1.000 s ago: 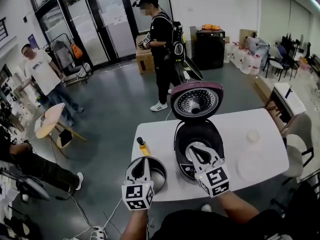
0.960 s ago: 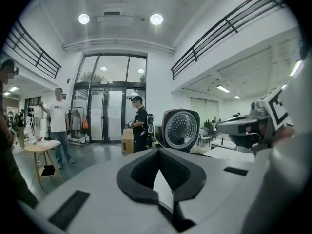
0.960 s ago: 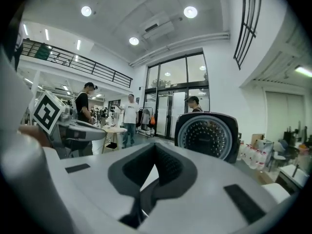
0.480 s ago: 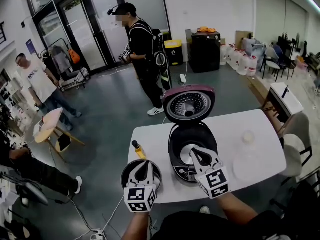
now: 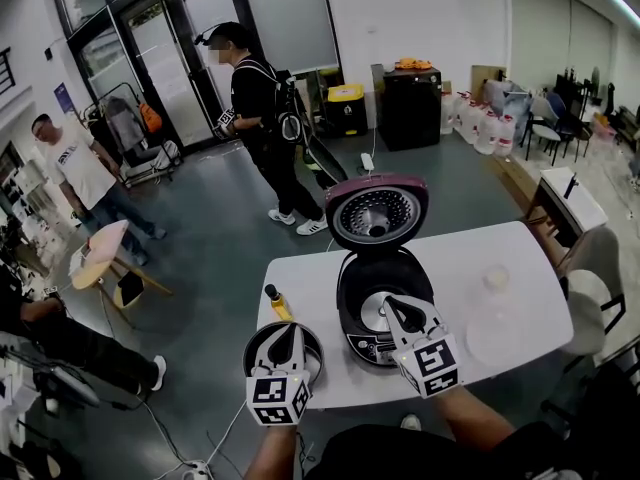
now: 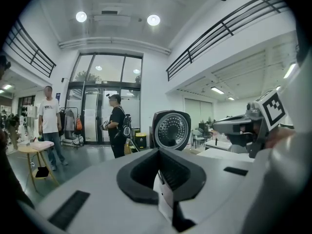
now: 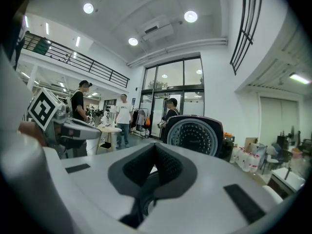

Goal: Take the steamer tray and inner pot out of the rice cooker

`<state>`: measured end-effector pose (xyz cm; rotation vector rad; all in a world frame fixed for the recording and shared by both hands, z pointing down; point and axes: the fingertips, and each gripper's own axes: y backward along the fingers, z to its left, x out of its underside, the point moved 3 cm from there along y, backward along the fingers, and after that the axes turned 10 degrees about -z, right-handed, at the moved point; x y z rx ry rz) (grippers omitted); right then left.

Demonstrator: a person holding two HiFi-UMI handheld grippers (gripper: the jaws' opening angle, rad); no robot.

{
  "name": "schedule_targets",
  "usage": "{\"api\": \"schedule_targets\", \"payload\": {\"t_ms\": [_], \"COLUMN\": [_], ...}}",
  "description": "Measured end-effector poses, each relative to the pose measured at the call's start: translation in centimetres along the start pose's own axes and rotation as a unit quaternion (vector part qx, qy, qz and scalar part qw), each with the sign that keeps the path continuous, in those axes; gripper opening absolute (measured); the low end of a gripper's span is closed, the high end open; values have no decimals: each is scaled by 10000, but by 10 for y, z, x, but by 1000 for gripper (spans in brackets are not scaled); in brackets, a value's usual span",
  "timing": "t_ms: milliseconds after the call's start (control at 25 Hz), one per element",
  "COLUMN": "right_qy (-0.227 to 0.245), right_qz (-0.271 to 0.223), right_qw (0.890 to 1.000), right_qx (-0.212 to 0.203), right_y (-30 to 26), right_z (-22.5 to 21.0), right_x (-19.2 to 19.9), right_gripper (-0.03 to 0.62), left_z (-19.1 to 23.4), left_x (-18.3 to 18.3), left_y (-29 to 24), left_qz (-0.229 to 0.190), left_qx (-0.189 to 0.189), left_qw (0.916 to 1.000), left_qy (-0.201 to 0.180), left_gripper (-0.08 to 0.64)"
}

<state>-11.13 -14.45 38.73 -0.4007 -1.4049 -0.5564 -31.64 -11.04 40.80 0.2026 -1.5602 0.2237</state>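
White table (image 5: 470,258) in a big grey-floored hall, with a few people standing around further back. The dark purple rice cooker (image 5: 362,290) sits mid-table with its round lid (image 5: 377,211) flipped up. The dark round metal inner pot (image 5: 313,356) is already out, parked on the table just left of the cooker near the front edge, with a small yellow bottle (image 5: 272,303) right behind it. The left gripper (image 5: 285,330) hangs over that pot, jaws fully together, nothing in them. The right gripper (image 5: 390,304) is over the cooker's open mouth, jaws pressed together too, also empty. A pale round shape (image 5: 497,336) on the table's right side is too washed out to identify.
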Motion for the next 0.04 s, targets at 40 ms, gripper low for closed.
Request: {"api": "schedule_targets", "payload": {"t_ms": [40], "right_qy": [5], "right_qz": [-5], "right_qw": [10000], "right_qx": [8], "right_y": [-1], "right_z": [-1], "right_x": [-1], "right_gripper": [-2], "left_z": [1], "left_x": [-1], "left_y": [-1], "left_qz": [-1], "left_qx": [-5], "left_qw": [10000], "left_qy": [-3], "left_gripper": [-5]}}
